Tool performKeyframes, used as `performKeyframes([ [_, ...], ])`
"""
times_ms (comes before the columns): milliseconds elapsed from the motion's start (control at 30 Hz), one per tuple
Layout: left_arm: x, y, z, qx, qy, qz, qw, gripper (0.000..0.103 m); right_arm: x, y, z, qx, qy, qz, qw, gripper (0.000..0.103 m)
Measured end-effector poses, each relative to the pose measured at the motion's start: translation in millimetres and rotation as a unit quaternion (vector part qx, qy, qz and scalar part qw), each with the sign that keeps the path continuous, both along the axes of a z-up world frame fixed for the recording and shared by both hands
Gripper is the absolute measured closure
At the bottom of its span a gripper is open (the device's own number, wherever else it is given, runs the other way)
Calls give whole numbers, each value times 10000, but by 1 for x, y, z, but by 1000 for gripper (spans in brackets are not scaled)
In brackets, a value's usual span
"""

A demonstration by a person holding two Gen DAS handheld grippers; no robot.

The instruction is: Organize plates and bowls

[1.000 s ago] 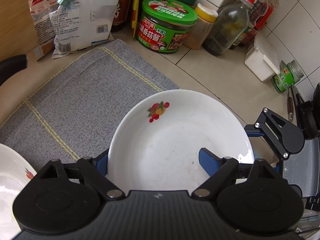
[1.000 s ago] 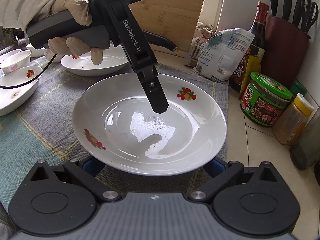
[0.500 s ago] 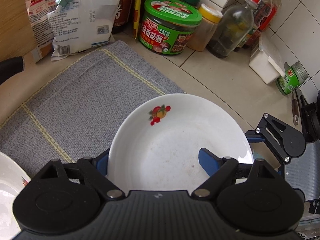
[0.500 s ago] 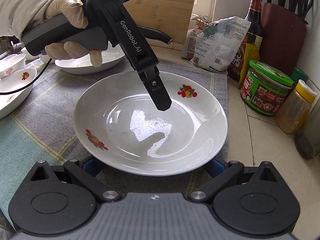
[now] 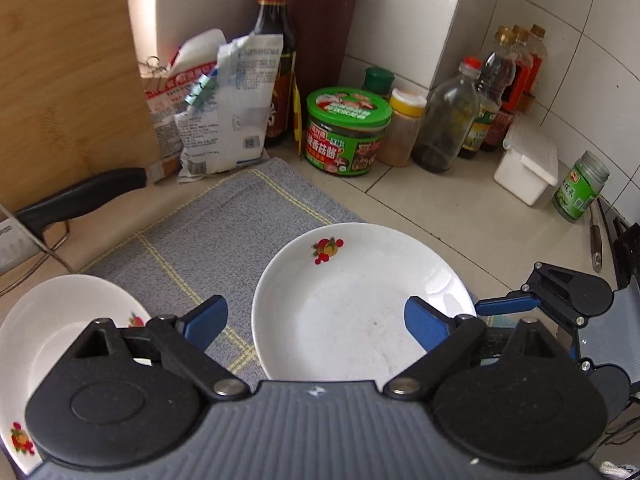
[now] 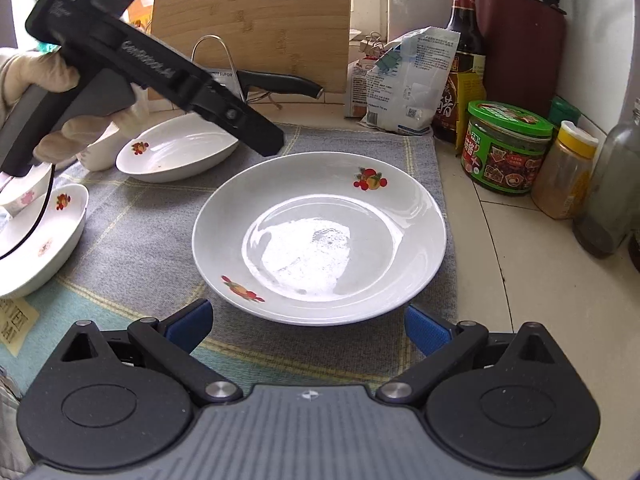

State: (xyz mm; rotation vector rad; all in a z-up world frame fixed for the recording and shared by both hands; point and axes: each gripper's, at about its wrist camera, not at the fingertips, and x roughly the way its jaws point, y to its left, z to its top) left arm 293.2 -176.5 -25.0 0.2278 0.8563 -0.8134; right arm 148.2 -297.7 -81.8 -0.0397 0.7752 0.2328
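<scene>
A white deep plate (image 6: 320, 236) with fruit prints lies on the grey cloth (image 6: 160, 216); it also shows in the left wrist view (image 5: 360, 304). My right gripper (image 6: 308, 326) is open just in front of the plate's near rim, not touching it. My left gripper (image 5: 316, 318) is open and raised above the plate's left side; its body (image 6: 160, 80) shows in the right wrist view. A second white plate (image 6: 180, 152) lies behind on the left, also seen in the left wrist view (image 5: 52, 320). Smaller white bowls (image 6: 40, 236) sit at the far left.
Along the wall stand a green jar (image 6: 508, 148), a yellow-lid jar (image 6: 568, 168), a sauce bottle (image 6: 460, 60), packets (image 6: 404, 84), a knife block (image 6: 520, 48) and a cutting board (image 6: 256, 20). A black-handled knife (image 6: 280, 80) rests on a rack. A white box (image 5: 528, 164) sits right.
The plate was lowered onto the cloth and let go by both grippers. The left gripper lifted up and back to the left; the right gripper drew back from the rim.
</scene>
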Motion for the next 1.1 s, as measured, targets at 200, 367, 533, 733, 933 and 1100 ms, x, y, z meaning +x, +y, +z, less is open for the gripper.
performKeyframes([
  [200,-57,43,15,-172,-586,505,9969,3,-13,23,11,-184,-148,-220,9995,0],
  [367,-101,84,11,-9,-1034,812,9913,2,-22,55,15,-499,-229,-383,9978,0],
  [533,-136,127,2,20,-997,976,9902,2,-30,100,17,-525,-158,-461,9974,0],
  [733,-171,176,-3,5,-945,1135,9890,2,-40,149,21,-550,-113,-538,9970,0],
  [933,-193,217,-13,136,-884,1417,9859,2,-50,179,21,-535,-47,-643,9965,0],
  [1100,-209,248,-23,240,-749,1577,9844,2,-49,195,25,-310,29,-569,9979,0],
])
